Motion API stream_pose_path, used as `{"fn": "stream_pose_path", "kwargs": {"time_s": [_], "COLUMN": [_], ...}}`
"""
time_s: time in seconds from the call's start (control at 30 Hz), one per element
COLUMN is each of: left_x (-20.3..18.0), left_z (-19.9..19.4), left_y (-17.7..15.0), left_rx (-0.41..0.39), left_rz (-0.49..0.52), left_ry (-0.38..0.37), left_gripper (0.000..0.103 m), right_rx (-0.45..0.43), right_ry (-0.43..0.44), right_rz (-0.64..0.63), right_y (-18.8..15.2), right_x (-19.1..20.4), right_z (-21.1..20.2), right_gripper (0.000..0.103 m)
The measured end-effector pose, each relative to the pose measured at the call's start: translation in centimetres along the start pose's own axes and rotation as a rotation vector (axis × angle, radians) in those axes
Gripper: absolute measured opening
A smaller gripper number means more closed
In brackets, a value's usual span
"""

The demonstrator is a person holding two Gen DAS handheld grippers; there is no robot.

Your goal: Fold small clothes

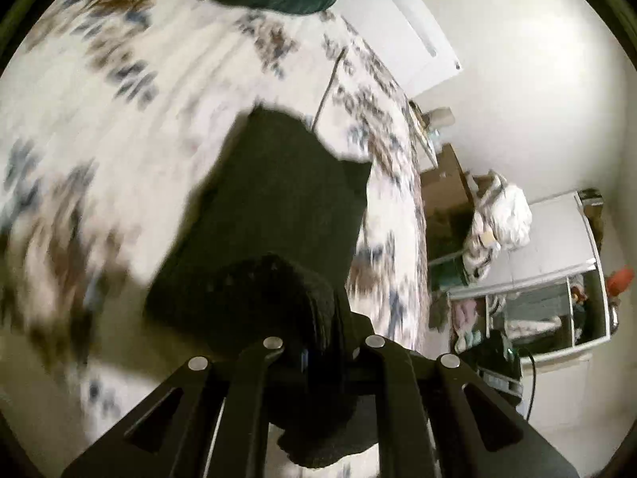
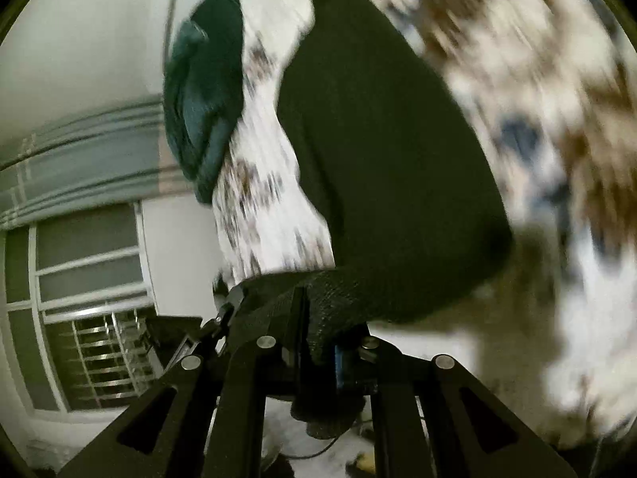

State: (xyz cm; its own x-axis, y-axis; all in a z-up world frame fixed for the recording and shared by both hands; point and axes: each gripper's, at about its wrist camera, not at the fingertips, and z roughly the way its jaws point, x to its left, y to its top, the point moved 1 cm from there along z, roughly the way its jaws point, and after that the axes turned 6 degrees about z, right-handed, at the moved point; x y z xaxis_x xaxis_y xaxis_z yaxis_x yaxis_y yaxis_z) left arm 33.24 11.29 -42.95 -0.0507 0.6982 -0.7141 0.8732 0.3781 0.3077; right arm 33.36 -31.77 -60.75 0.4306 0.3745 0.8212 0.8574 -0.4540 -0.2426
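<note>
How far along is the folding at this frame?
Done: nothing visibly folded. In hand: the black knit garment, clamped by the left gripper and right gripper, above the floral bedsheet. Left: its folds, and the crumpled dark green garment behind.
</note>
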Motion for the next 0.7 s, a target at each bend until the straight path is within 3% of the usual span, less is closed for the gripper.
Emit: {"fn": "stream_pose_path", "kwargs": {"time_s": [0.23,0.33,0.37,0.4,0.43,0.47,0.5,0.57,0.7], "left_x": [0.6,2.0,2.6,3.0,3.3,3.6,3.7,4.7,6.6], "left_z": [10.4,14.9,15.9,16.5,16.7,16.4,15.8,14.3,10.4], "left_y": [13.5,17.6,18.3,18.6,18.8,18.8,18.6,17.9,14.9], "left_rx": [0.003,0.063,0.086,0.099,0.096,0.077,0.065,0.034,-0.030], "left_rz": [0.082,0.070,0.054,0.045,0.042,0.041,0.038,0.006,-0.051], "left_ry": [0.047,0.061,0.068,0.068,0.068,0.057,0.034,0.008,0.008], "left_gripper": [0.009,0.016,0.021,0.024,0.036,0.054,0.059,0.062,0.062], "right_rx": [-0.182,-0.219,-0.227,-0.231,-0.233,-0.236,-0.246,-0.243,-0.210], "right_ry": [-0.056,-0.097,-0.126,-0.145,-0.175,-0.207,-0.233,-0.249,-0.312], "right_rz": [-0.105,-0.081,-0.059,-0.052,-0.054,-0.068,-0.094,-0.140,-0.161], "right_y": [16.2,23.1,25.6,26.6,27.9,28.4,28.8,28.5,26.3], "right_x": [7.9,9.8,10.0,10.2,10.2,10.2,10.3,10.1,6.8], "right_z": [2.4,4.8,5.6,6.7,6.9,7.2,7.0,6.1,3.6], "right_gripper": [0.011,0.011,0.016,0.016,0.018,0.029,0.043,0.058,0.061]}}
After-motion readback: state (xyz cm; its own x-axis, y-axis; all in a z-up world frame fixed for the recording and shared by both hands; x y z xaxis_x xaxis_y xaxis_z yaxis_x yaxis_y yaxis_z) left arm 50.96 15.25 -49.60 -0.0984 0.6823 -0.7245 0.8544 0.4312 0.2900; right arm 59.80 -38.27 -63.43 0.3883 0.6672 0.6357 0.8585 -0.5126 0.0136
